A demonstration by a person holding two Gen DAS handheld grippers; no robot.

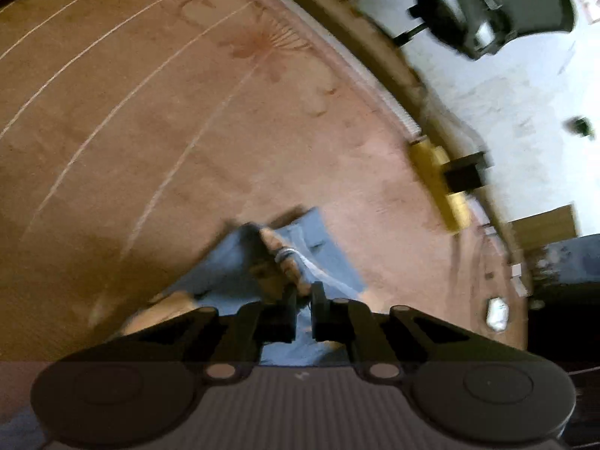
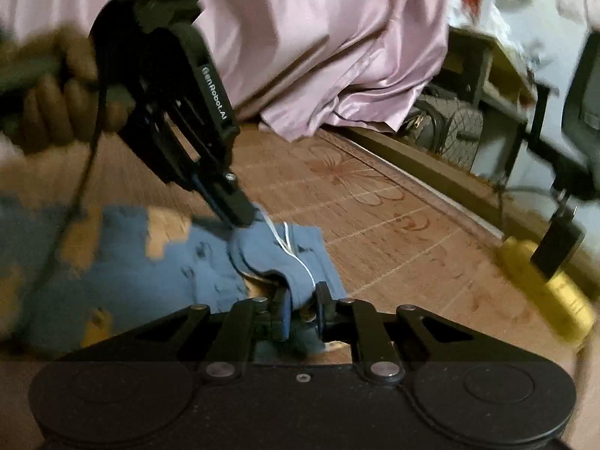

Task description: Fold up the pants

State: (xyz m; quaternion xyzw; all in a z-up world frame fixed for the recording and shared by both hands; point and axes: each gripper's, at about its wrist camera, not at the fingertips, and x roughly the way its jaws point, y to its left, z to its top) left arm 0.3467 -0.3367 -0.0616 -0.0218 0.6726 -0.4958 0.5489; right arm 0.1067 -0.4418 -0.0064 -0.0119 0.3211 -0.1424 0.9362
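Blue pants (image 2: 210, 262) with a white drawstring (image 2: 296, 255) lie on a brown mat. My right gripper (image 2: 302, 303) is shut on the waistband fabric at the near edge. In the right wrist view the left gripper (image 2: 240, 219) comes down from the upper left, held by a hand (image 2: 56, 86), and pinches the waistband further back. In the left wrist view my left gripper (image 1: 303, 300) is shut on the blue pants (image 1: 225, 262), with the waistband and drawstring (image 1: 322, 266) bunched just ahead of its fingers. The view is blurred.
A brown patterned mat (image 1: 150, 112) covers the floor. Pink cloth (image 2: 300, 37) hangs at the back over a low frame, with dark bags (image 2: 442, 123) beneath. A yellow object (image 2: 543, 285) lies at the mat's right edge, and a black chair (image 1: 513, 7) stands on the pale floor.
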